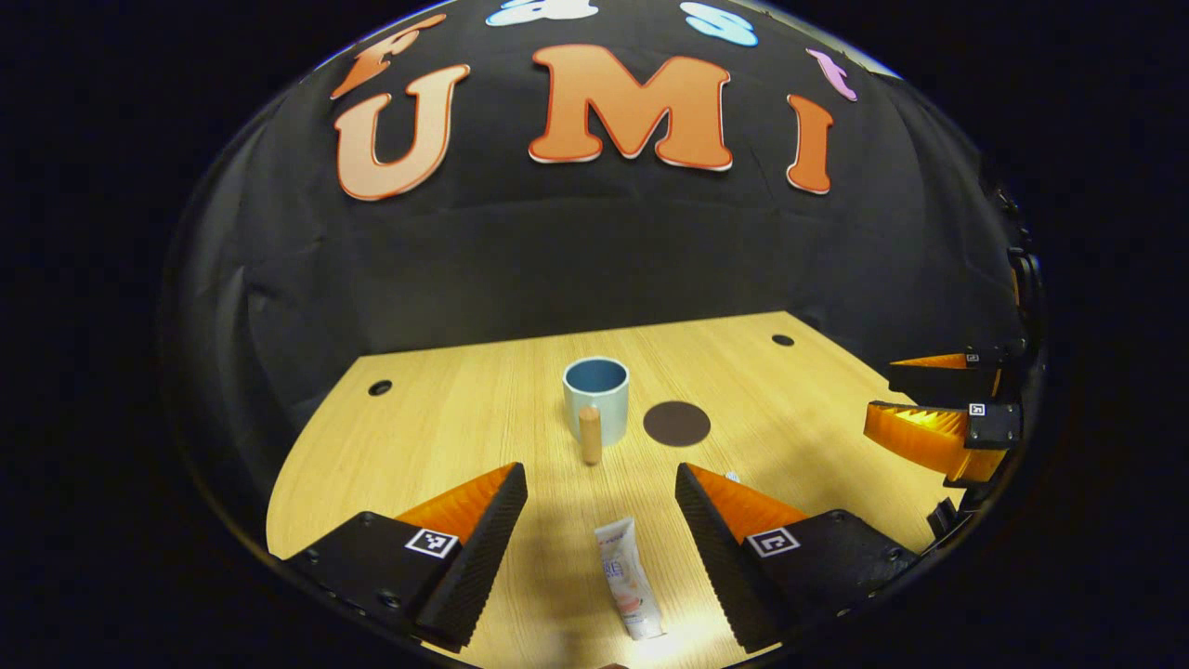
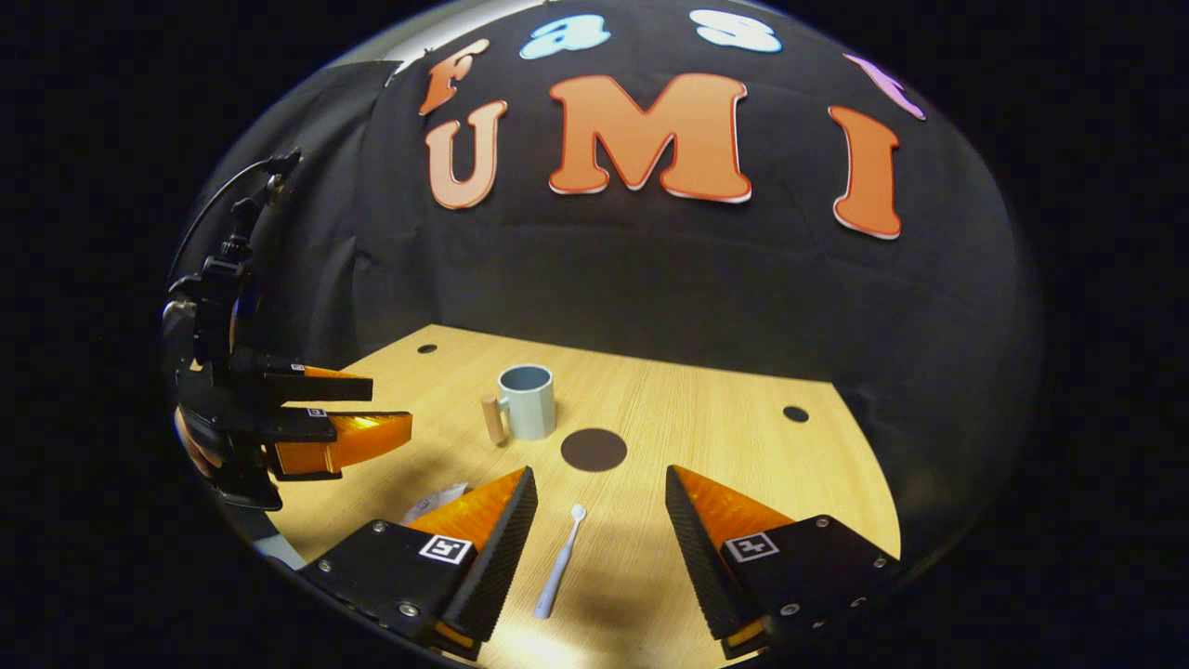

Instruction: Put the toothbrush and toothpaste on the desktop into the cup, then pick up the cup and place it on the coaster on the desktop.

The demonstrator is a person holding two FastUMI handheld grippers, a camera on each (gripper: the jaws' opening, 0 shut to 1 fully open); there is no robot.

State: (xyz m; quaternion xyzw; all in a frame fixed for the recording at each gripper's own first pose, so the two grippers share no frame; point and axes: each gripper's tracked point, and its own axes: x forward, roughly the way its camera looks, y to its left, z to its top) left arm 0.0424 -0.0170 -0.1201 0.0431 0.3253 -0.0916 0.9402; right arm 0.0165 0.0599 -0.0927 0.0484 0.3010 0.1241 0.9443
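Nothing is done yet: your left tool (image 1: 594,483) and right tool (image 2: 594,492) gape empty above the toothpaste (image 1: 630,578) and toothbrush (image 2: 559,564) on the tabletop (image 2: 725,418), the seemingly empty cup (image 2: 528,401) left of the coaster (image 2: 594,450).

Small print runs across the white toothpaste (image 1: 631,578) tube lying on the desk (image 1: 446,418), but it is too blurred to read. Square black-and-white coded tags sit on the left gripper (image 1: 601,520) and the right gripper (image 2: 601,525), one per finger; they carry patterns, not legible words or numbers.
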